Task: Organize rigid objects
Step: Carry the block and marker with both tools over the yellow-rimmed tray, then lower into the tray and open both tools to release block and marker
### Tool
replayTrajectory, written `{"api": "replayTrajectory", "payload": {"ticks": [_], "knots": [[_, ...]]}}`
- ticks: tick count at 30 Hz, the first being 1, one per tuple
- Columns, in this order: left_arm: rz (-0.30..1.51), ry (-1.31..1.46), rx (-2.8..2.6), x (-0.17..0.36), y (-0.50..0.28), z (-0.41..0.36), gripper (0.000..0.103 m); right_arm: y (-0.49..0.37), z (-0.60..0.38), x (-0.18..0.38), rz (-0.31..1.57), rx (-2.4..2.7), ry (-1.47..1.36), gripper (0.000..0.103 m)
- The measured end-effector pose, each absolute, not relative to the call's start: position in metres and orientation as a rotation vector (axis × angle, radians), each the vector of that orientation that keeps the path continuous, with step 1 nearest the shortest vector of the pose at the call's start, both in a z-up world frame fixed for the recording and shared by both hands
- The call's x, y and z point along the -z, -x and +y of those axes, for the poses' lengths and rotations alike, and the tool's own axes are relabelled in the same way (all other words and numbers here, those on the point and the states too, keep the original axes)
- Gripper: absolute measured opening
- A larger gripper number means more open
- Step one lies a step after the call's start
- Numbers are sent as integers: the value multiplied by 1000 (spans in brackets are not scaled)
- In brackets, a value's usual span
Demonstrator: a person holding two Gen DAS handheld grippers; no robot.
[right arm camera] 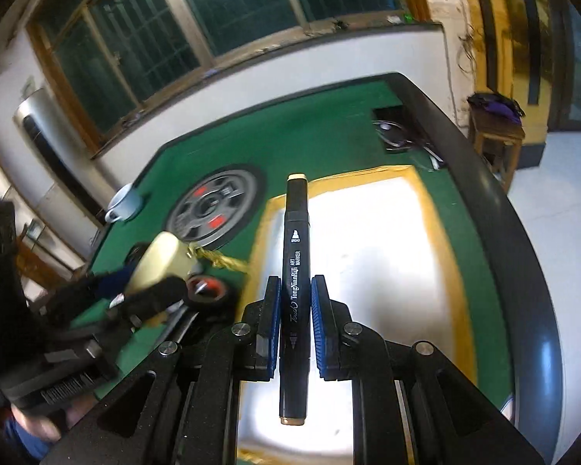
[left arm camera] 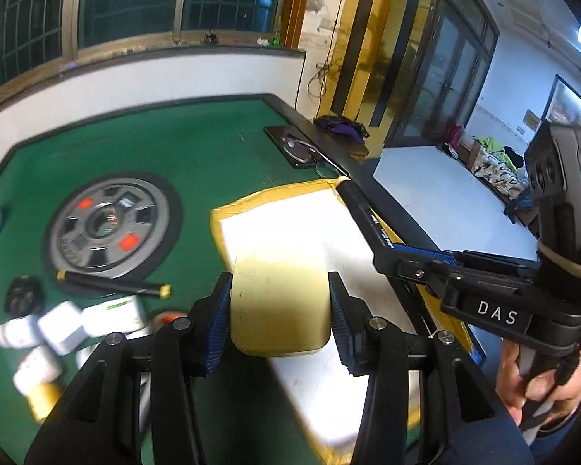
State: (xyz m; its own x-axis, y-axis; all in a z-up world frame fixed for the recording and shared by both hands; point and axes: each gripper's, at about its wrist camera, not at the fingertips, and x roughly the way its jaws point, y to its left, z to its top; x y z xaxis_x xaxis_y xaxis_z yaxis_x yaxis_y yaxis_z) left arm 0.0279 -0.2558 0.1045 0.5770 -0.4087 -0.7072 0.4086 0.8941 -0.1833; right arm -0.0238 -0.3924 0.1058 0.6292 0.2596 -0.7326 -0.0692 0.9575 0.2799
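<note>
In the left wrist view my left gripper (left arm camera: 281,286) is shut on a pale gold rounded box (left arm camera: 279,302), its blue pads pressing both sides, above a white mat with a yellow border (left arm camera: 290,224). My right gripper (right arm camera: 295,283) is shut on a black art marker (right arm camera: 296,232) with tan end caps, which points forward over the same white mat (right arm camera: 375,252). The right gripper (left arm camera: 385,259) and its marker (left arm camera: 362,209) also show at the right of the left wrist view. In the right wrist view the left gripper (right arm camera: 155,283) is blurred at the left, with the gold box (right arm camera: 159,259) in it.
On the green table (left arm camera: 174,155) lie a grey wheel-shaped disc (left arm camera: 112,224), a second black marker (left arm camera: 112,283), several small white boxes (left arm camera: 58,329), a white cup (right arm camera: 126,201), a tape roll (right arm camera: 209,290) and a black tray with glasses (left arm camera: 298,147). The table's dark rim (right arm camera: 523,271) runs along the right.
</note>
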Motion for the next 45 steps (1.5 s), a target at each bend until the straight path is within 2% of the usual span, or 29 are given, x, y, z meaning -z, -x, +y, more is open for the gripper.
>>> {"api": "replayTrajectory", "payload": {"ticks": [9, 19, 28, 30, 32, 37, 39, 45], "knots": [[920, -9, 390, -60, -75, -287, 45, -33, -406, -70, 1026, -159, -225, 13], [969, -1, 402, -41, -94, -293, 45, -77, -422, -45, 1124, -176, -293, 13], [906, -125, 375, -38, -82, -300, 45, -91, -410, -28, 1194, -255, -293, 15], [914, -81, 407, -38, -86, -295, 45, -89, -410, -31, 1183, -235, -269, 25], [937, -37, 426, -41, -88, -291, 46, -84, -416, -36, 1160, -206, -267, 31], [913, 66, 494, -59, -78, -275, 60, -60, -423, -61, 1085, -174, -286, 32], [899, 85, 516, -68, -70, -271, 60, -44, -421, -75, 1035, -154, -293, 36], [862, 117, 565, -95, -44, -250, 61, 11, -409, -119, 848, -127, -311, 36]]}}
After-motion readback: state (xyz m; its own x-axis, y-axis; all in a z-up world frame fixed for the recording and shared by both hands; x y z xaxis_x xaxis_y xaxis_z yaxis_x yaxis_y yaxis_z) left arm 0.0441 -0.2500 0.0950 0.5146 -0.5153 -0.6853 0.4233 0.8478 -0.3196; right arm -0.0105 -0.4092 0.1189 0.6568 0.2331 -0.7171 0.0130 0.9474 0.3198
